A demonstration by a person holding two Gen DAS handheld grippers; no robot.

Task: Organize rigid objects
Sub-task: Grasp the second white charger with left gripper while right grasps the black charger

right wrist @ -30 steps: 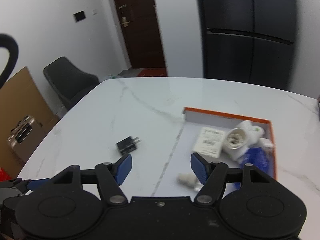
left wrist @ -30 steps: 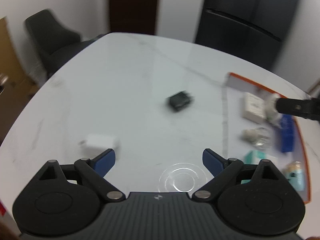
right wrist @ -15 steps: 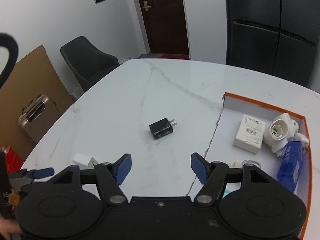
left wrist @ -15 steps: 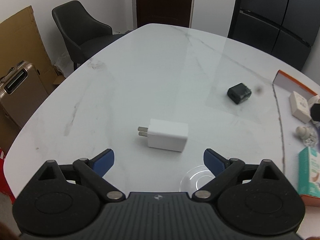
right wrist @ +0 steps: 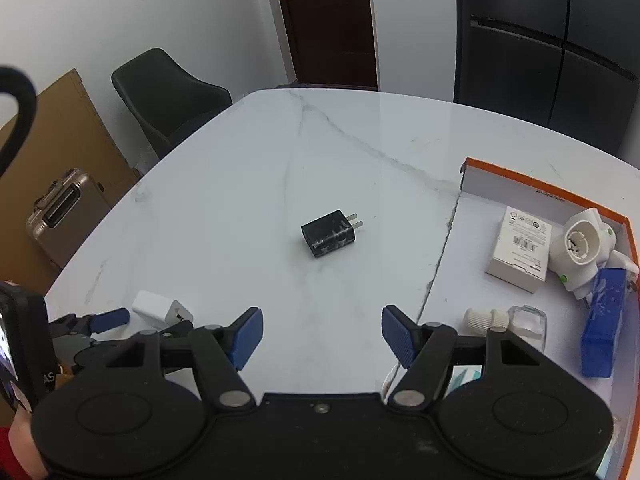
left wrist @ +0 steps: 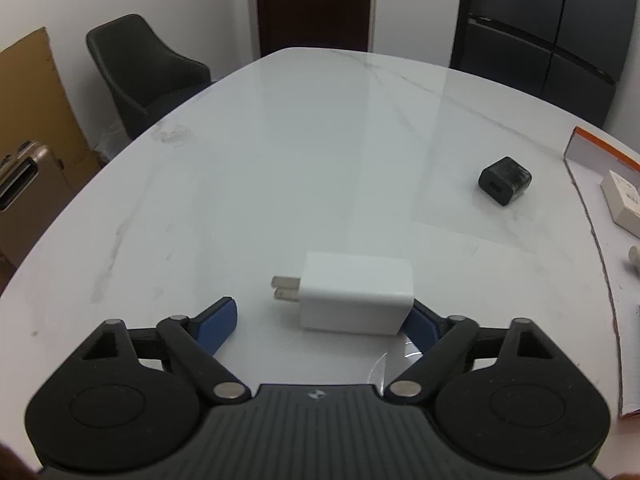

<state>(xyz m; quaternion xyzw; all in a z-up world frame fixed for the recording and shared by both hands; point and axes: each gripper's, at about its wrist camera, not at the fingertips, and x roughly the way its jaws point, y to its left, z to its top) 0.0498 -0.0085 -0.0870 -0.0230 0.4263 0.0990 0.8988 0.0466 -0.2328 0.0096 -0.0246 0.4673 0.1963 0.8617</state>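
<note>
White marble covers the table [left wrist: 304, 168], with a dark chair and a door behind it. Between the jaws of the left gripper [left wrist: 324, 322] lies the white charger [left wrist: 356, 298], prongs pointing toward the left jaw; the right jaw sits against or just behind its far end, while the left jaw stands clear of the prongs. These jaws have just been closing around the charger, and they are not yet clamped on it. The right gripper [right wrist: 322, 336] has its jaws apart with nothing between them, and the black charger [right wrist: 329, 233] lies well ahead of them. To the right of those jaws sits the orange-rimmed box [right wrist: 536, 188] holding other adapters. A likely risk: the left jaw meets the thin prongs rather than the body, so the charger may pivot or skid on the slick marble and slip out.
</note>
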